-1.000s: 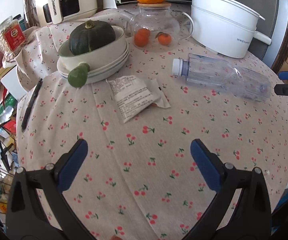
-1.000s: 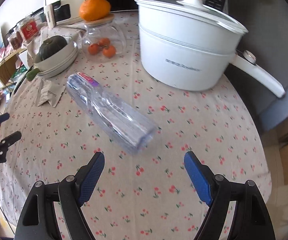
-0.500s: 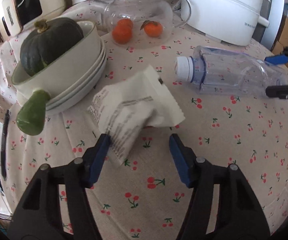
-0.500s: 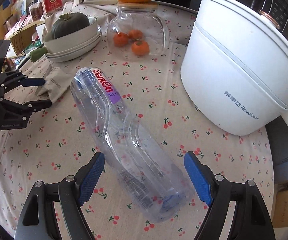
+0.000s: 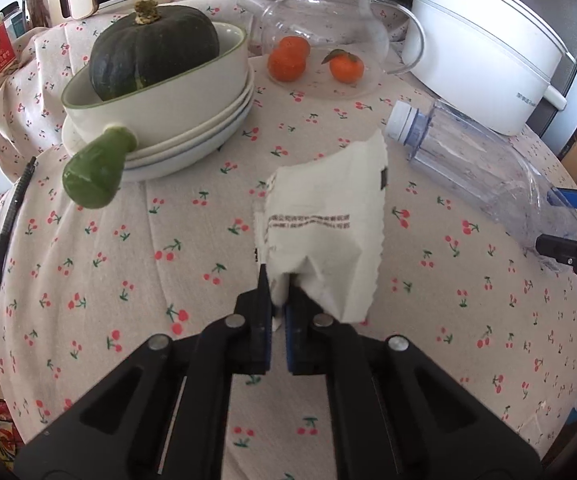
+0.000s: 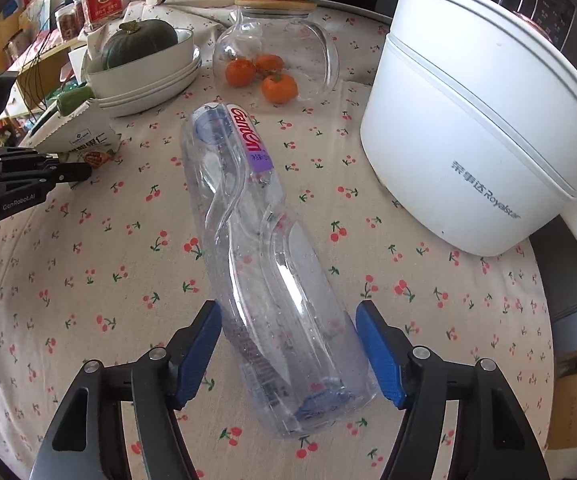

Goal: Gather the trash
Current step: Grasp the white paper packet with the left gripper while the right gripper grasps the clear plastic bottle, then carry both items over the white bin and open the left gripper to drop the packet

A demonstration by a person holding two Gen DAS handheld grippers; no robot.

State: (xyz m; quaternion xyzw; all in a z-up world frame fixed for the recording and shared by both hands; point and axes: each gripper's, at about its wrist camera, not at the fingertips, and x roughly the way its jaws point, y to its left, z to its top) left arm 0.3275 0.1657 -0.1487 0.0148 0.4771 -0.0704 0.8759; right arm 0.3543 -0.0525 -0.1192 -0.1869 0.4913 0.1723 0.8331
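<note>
Two claws engaged: left claw (image 5: 277,312) clamped on wrapper (image 5: 326,236); right claw (image 6: 288,344) apart, straddling bottle (image 6: 264,264), long axis running straight ahead.

The right hand-held gripper (image 6: 288,344) straddles the clear plastic bottle (image 6: 256,248), pads seemingly not yet touching it.
</note>
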